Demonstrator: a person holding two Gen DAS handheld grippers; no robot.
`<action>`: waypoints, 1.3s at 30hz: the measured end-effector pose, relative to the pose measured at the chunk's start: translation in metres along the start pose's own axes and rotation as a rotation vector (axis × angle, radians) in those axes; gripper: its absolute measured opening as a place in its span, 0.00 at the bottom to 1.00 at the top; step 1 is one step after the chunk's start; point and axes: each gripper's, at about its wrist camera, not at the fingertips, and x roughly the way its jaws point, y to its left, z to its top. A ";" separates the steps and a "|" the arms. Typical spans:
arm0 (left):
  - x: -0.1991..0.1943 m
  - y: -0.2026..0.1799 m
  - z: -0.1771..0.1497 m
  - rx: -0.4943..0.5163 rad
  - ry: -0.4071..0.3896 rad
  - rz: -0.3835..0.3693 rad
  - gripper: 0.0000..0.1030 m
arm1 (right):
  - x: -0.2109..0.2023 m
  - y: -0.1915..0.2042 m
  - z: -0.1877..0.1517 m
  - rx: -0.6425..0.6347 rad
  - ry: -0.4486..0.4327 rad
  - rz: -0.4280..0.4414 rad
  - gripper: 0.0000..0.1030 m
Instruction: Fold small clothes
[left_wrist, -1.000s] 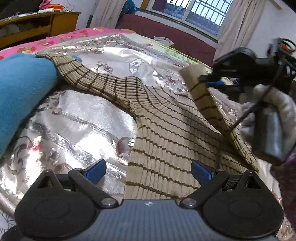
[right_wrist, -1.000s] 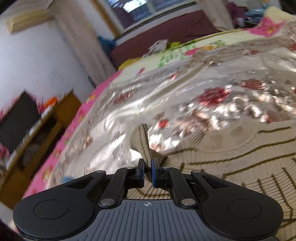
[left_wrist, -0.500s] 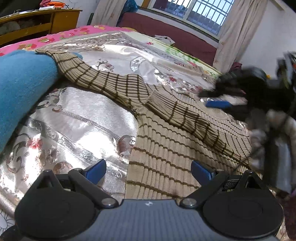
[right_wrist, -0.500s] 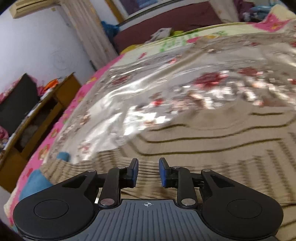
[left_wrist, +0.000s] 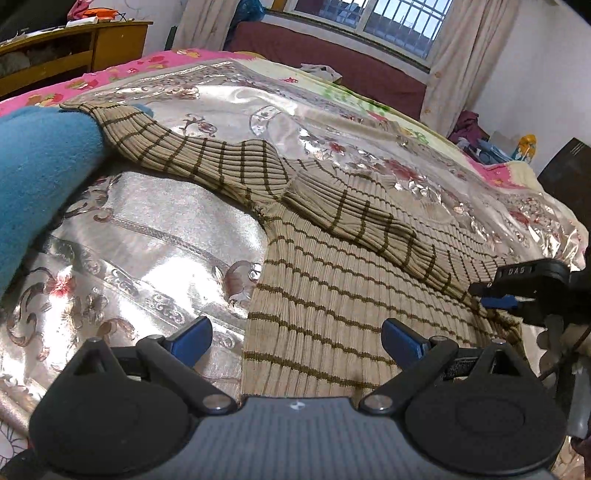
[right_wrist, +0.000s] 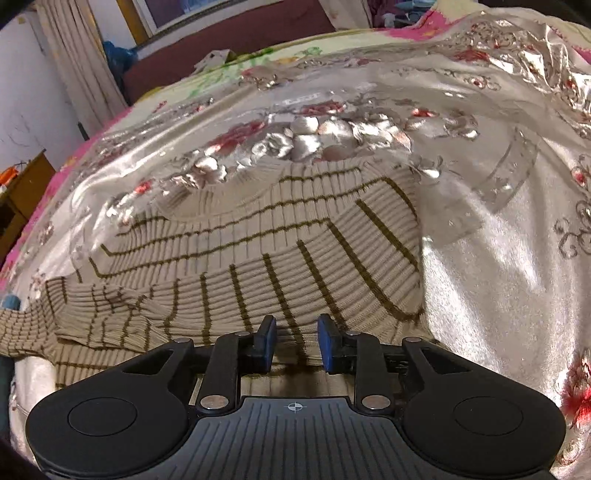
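**Right sleeve laid across the sweater, right tongs let go**

Now that the right gripper (right_wrist: 293, 343) has parted its jaws, the sleeve it was pinching a second ago is out of its hold: the jaws have just been opening, and nothing sits between them, only ribbed knit showing through the gap ahead. That sleeve (left_wrist: 354, 218) lies folded diagonally across the chest of the striped sweater (left_wrist: 332, 317), its cuff end resting ahead and to the right of the left gripper (left_wrist: 295, 341), near the underarm of the far sleeve. Seen from the left wrist, the right gripper has pulled back to the sweater's right edge, low over the cloth and to the right of the left tongs.

The left gripper stands wide open and empty, hovering just above the sweater's lower left edge, with the shiny floral bedspread (left_wrist: 155, 236) under its left finger. The other sleeve (left_wrist: 177, 155) stretches away ahead and to the left, its cuff running onto a blue garment (left_wrist: 40, 166) at the far left.

By my reading, the first sleeve fold is done. The outstretched left sleeve looks like the next part to bring in, then the body gets folded.
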 end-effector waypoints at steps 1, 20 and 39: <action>0.000 0.000 0.000 0.000 0.002 0.000 0.99 | -0.002 0.000 0.001 -0.005 -0.009 0.004 0.25; -0.001 0.005 0.001 -0.031 -0.008 -0.010 0.99 | -0.001 0.124 -0.008 -0.394 0.007 0.243 0.31; 0.000 0.011 0.004 -0.064 -0.007 -0.022 0.99 | 0.041 0.169 -0.027 -0.584 0.232 0.362 0.05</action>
